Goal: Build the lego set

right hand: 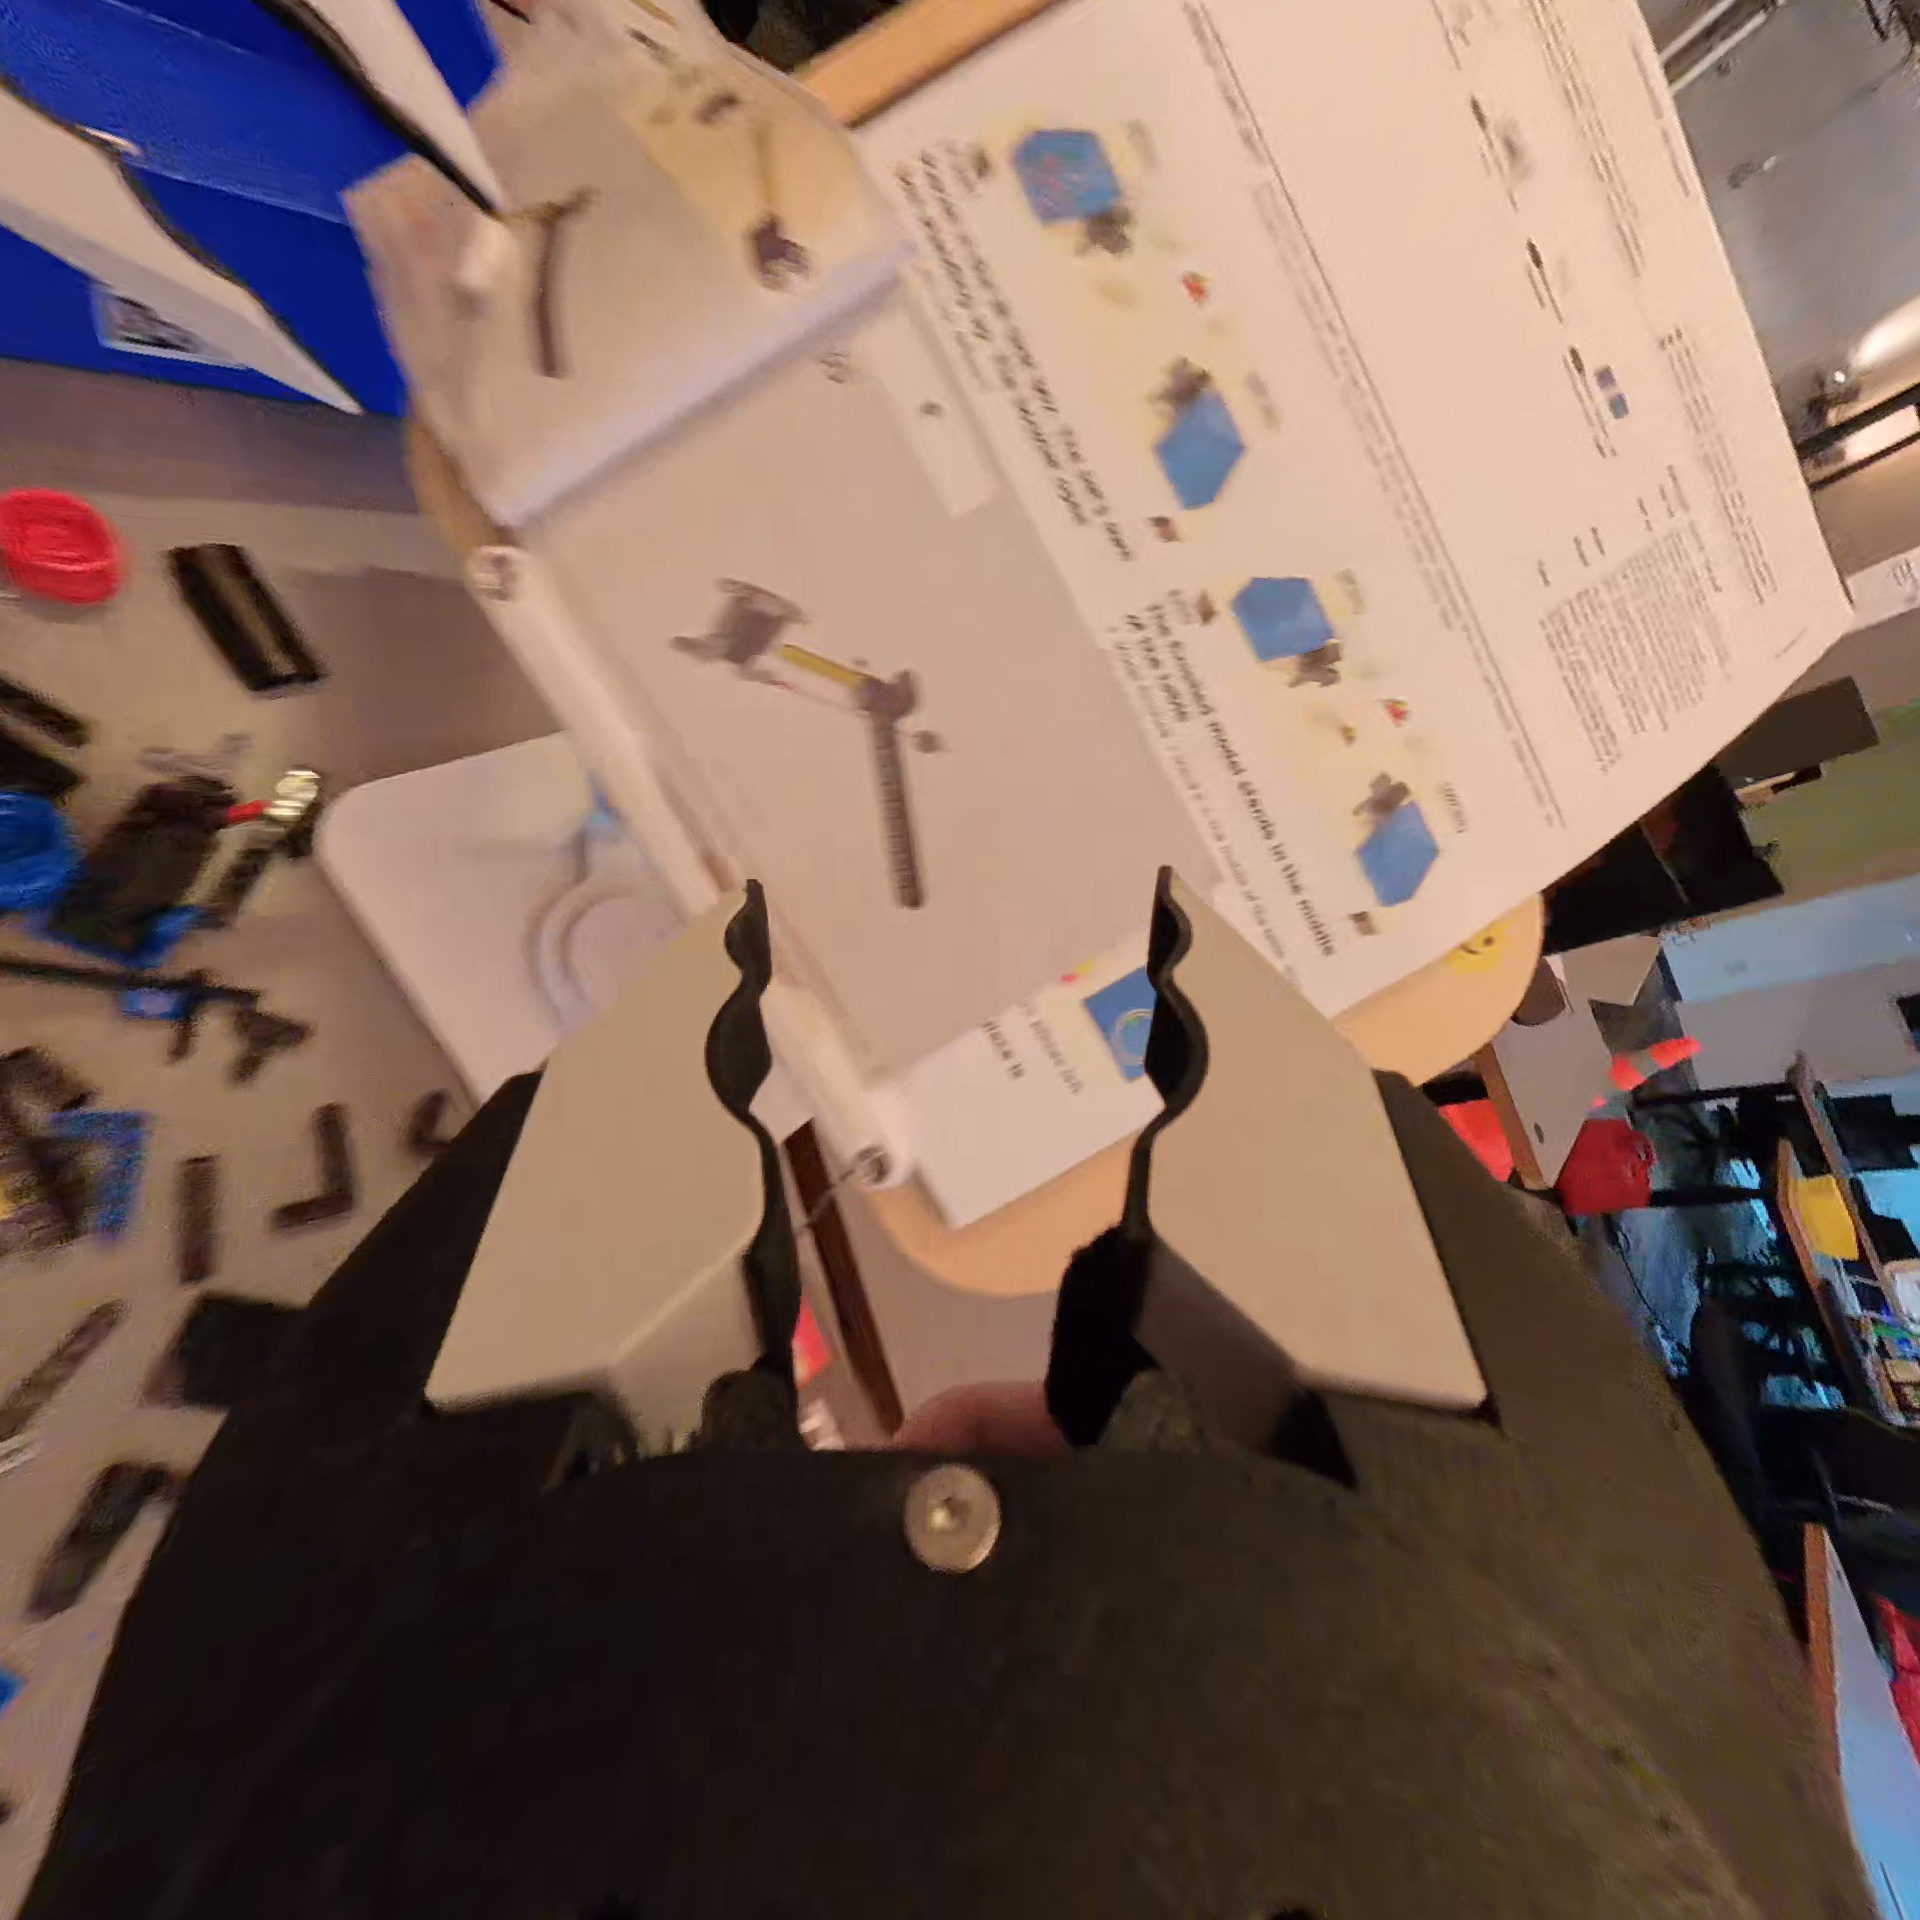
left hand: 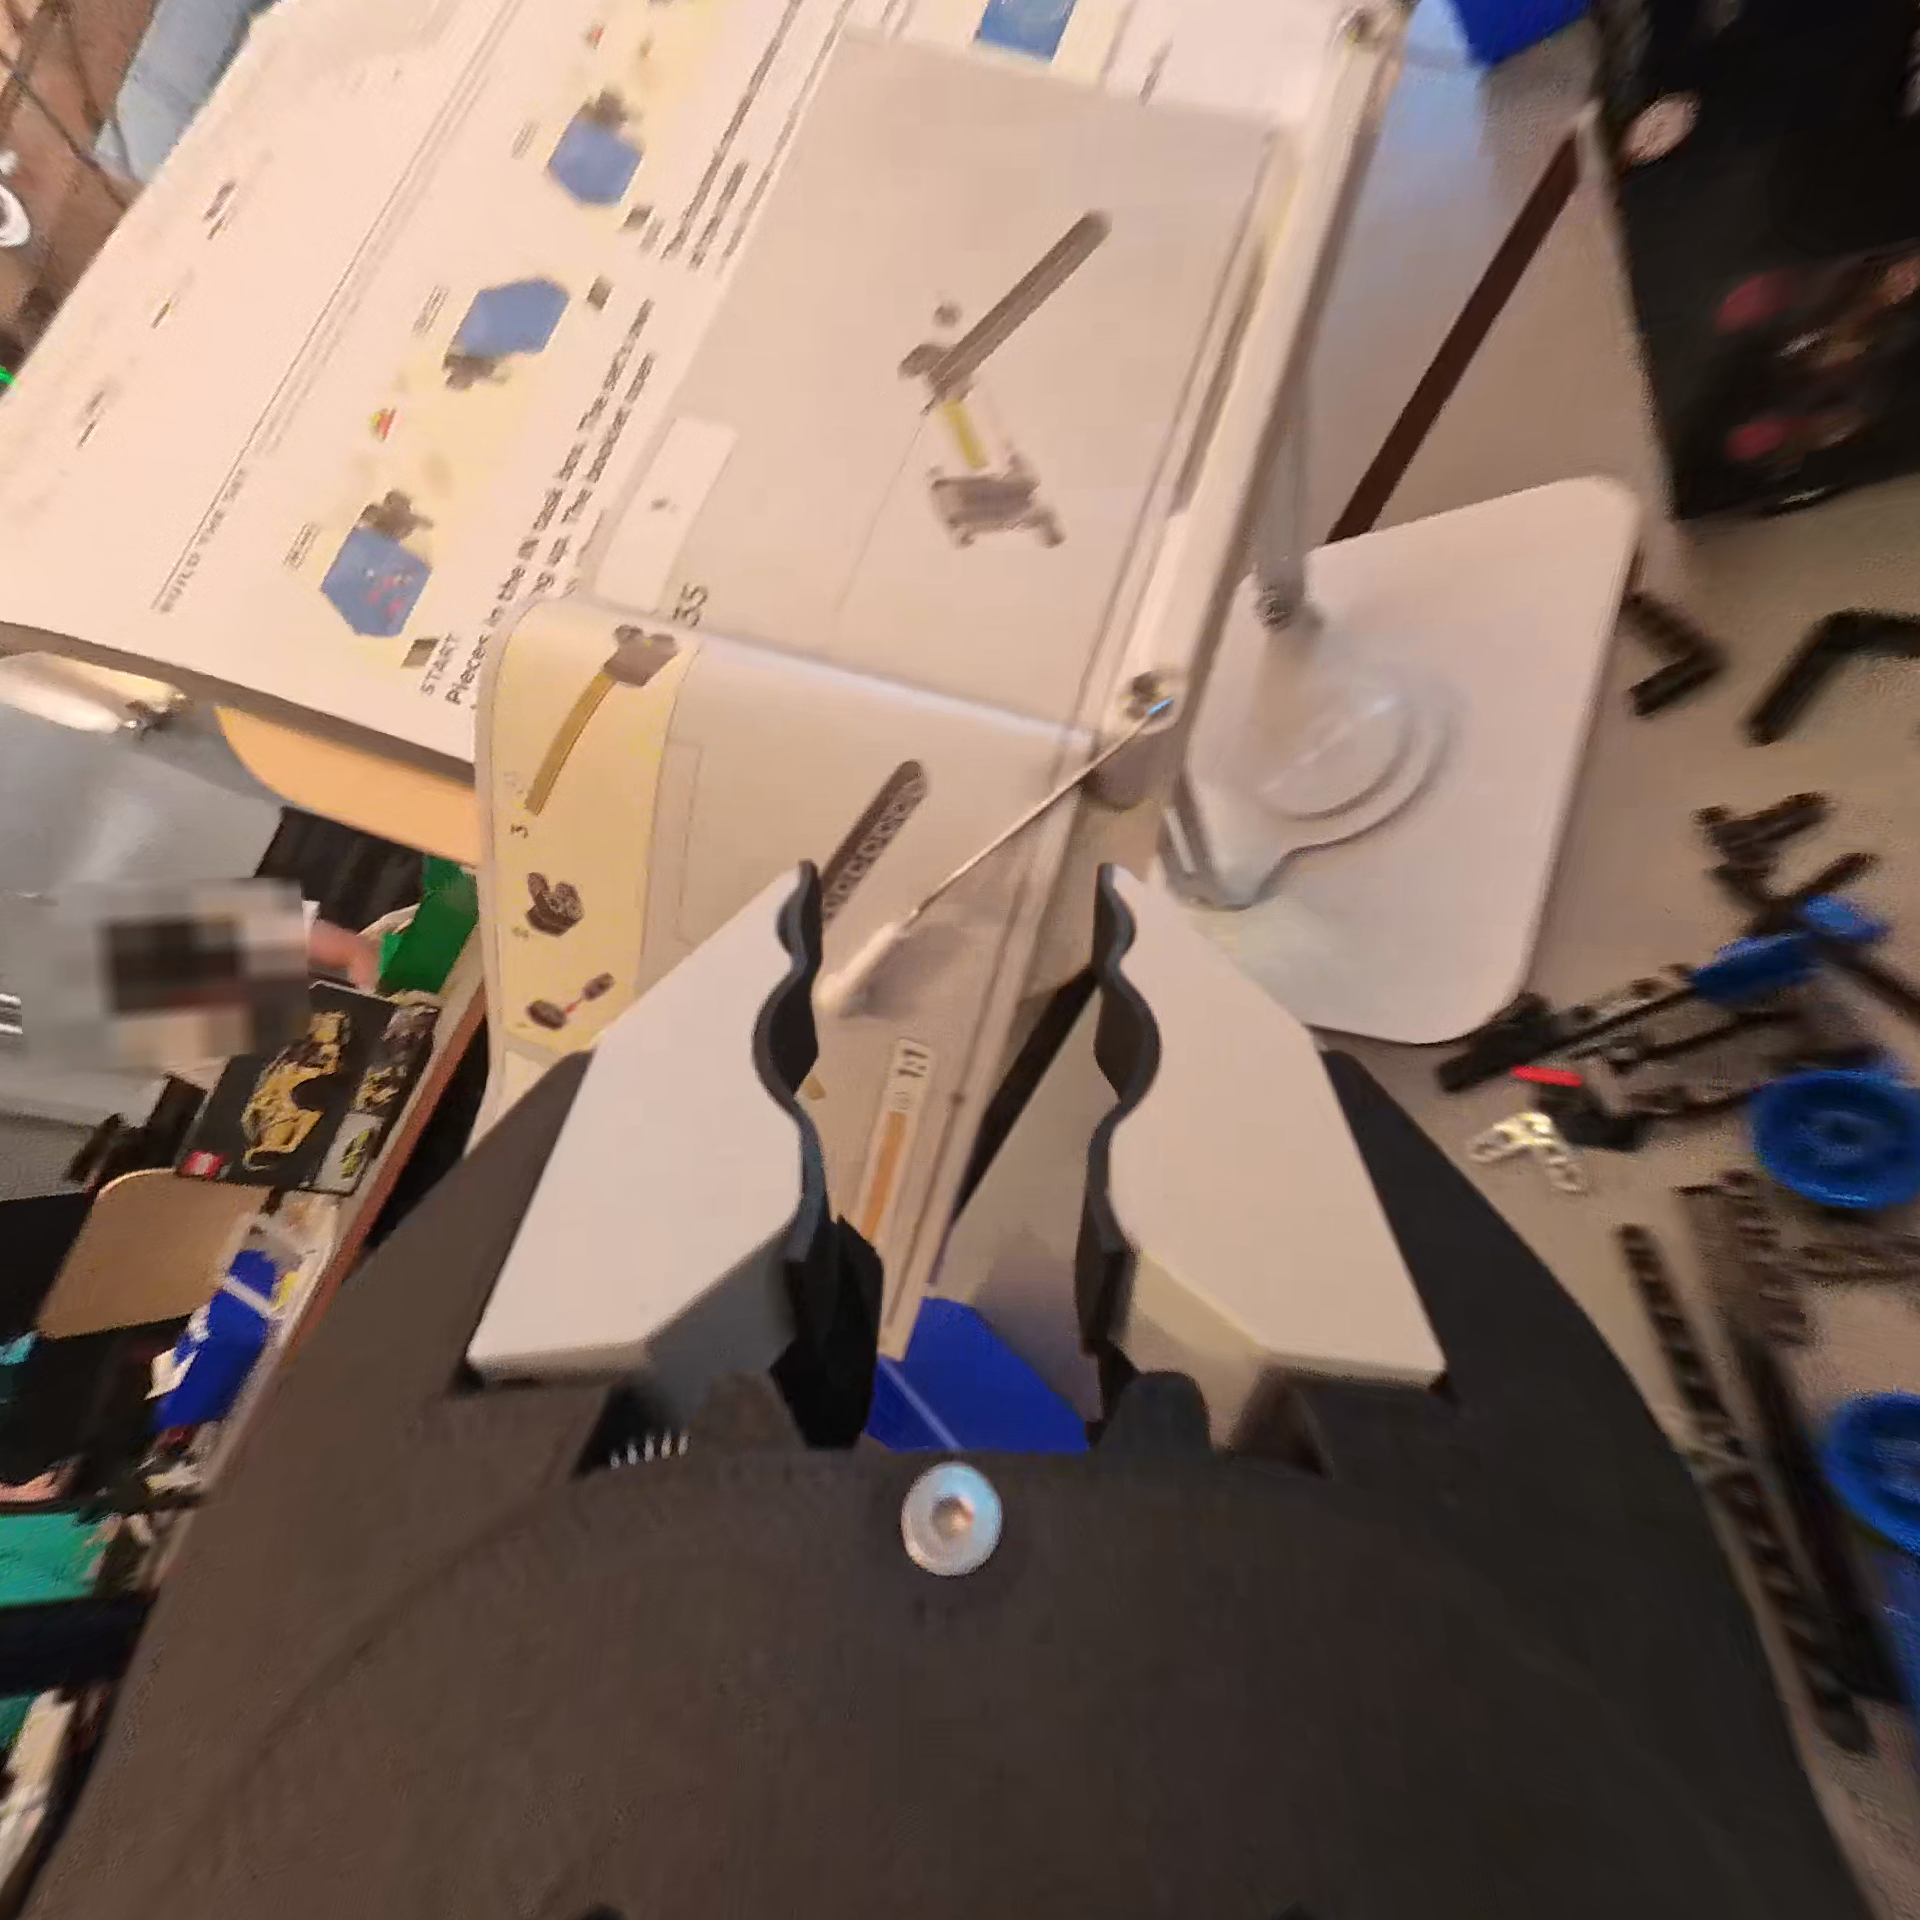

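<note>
My left gripper [left hand: 956,894] is open and empty, pointing at an instruction booklet [left hand: 935,416] held on a white stand [left hand: 1382,769]. Loose lego parts lie on the grey table to its right: blue wheels [left hand: 1834,1138], black beams [left hand: 1766,1455] and a partly built black and blue assembly [left hand: 1662,997]. My right gripper [right hand: 956,904] is open and empty, pointing at the same booklet [right hand: 831,644] from the other side. Black lego pieces [right hand: 239,613], angled beams [right hand: 322,1169] and the black and blue assembly [right hand: 156,862] lie on the table to its left. Both views are blurred.
A large printed sheet [left hand: 312,312] leans behind the booklet and shows in the right wrist view too [right hand: 1403,364]. A blue bin [right hand: 208,156] stands at the upper left there, a red round part [right hand: 57,545] near it. A black box [left hand: 1787,260] stands at the far right. Across from one pair of fingers to the other is roughly 20 centimeters.
</note>
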A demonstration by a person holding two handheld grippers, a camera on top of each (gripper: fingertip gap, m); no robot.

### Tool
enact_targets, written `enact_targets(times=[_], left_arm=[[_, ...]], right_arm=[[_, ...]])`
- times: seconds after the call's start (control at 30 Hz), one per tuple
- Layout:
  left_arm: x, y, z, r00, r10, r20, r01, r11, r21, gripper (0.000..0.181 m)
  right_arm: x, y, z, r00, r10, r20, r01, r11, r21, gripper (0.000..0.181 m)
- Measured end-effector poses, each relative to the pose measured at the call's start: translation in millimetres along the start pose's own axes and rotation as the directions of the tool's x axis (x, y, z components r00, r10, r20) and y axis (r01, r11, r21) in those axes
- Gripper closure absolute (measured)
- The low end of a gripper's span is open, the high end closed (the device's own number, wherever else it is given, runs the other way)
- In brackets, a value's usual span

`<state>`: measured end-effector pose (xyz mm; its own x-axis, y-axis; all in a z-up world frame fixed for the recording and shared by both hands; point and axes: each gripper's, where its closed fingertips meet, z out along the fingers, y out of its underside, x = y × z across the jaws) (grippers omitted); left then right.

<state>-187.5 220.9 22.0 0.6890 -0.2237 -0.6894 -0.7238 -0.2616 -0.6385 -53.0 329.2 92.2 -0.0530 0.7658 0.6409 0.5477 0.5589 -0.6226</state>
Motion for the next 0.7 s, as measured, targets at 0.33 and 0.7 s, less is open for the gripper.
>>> enact_targets(times=[0.33,0.7], left_arm=[[-4,10,16,0.998,0.056,0.004,-0.056,0.998,-0.011,0.133],[9,15,13,0.998,0.063,0.010,-0.063,0.998,0.008,0.154]], right_arm=[[28,36,67,1.000,0.012,0.016,-0.010,0.993,-0.114,0.110],[19,39,84,0.998,0.022,0.061,-0.017,0.996,-0.086,0.134]])
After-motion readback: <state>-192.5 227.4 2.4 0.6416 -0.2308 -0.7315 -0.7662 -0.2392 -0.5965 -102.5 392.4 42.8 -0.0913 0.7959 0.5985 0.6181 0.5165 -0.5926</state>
